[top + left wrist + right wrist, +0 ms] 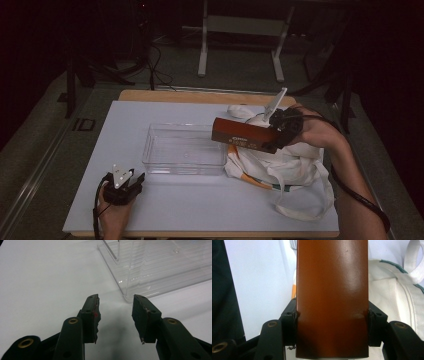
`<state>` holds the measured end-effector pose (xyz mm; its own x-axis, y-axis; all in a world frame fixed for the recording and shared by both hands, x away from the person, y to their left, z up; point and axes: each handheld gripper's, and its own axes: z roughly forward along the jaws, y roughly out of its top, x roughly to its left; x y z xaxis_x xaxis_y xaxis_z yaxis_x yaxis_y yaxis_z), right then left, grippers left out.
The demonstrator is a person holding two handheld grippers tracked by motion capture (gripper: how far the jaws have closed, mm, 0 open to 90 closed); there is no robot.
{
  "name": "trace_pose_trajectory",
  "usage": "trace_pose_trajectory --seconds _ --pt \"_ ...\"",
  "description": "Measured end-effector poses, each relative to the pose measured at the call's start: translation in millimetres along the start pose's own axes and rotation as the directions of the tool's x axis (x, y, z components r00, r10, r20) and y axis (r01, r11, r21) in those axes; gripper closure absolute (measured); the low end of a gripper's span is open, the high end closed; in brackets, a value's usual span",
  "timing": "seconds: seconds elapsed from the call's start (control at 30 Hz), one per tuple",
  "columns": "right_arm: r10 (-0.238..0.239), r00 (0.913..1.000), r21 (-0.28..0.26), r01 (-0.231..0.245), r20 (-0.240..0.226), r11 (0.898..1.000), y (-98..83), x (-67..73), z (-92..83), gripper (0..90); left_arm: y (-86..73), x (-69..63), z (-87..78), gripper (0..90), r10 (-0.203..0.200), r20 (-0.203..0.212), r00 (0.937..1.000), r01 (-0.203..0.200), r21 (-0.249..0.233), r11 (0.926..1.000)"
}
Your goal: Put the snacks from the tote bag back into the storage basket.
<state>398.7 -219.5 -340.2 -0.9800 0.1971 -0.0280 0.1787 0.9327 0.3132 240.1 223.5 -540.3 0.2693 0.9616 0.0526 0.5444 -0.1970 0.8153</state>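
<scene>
Right claw (274,136) grips a brown carton (242,134) by one end — held in the air just right of the clear plastic bin (184,149); it looks light, stiff, smooth-sided. Left claw (115,315) rests open, empty.

We see a long brown carton (241,134) held level in the air, above the white tote bag (280,162), just right of the clear plastic bin (183,149).
</scene>
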Motion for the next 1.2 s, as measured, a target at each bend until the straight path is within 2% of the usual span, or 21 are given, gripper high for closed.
trace_pose_trajectory --seconds 1.2 --pt "-0.079 0.9961 -0.032 0.078 -0.04 0.996 36.4 7.2 16.0 42.6 0.0 0.5 0.0 57.6 -0.003 0.002 1.0 0.003 0.001 1.0"
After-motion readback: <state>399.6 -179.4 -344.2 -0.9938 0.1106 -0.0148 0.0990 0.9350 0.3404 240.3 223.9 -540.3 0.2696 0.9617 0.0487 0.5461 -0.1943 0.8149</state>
